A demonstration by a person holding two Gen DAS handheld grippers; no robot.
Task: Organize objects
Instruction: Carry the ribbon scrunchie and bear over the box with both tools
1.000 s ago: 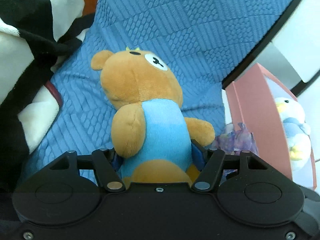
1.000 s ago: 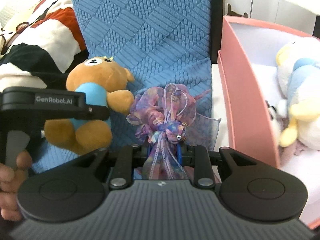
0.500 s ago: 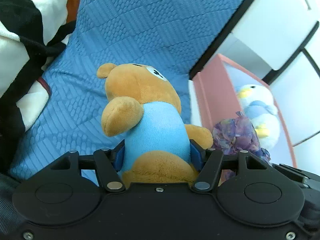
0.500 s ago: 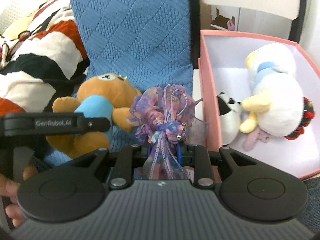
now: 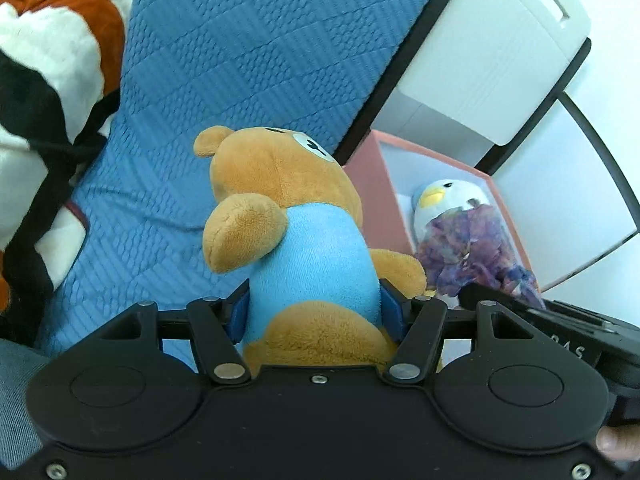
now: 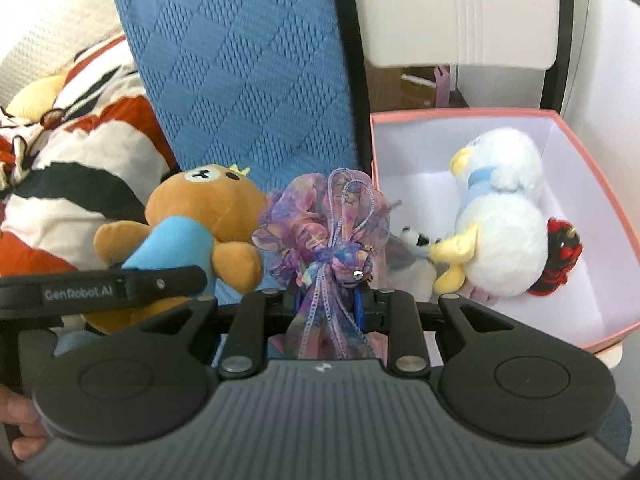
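Black left gripper (image 5: 314,312), blue pads, silver screws, grey ribbed right gripper (image 6: 328,300)

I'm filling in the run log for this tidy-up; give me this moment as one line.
left hand-held gripper: shut on plush bear | right hand-held gripper: shut on purple organza pouch | pink box: holds white penguin plush

bear (image 6: 200,216) left of pouch (image 6: 332,224), penguin (image 6: 500,220) in box (image 6: 592,184)
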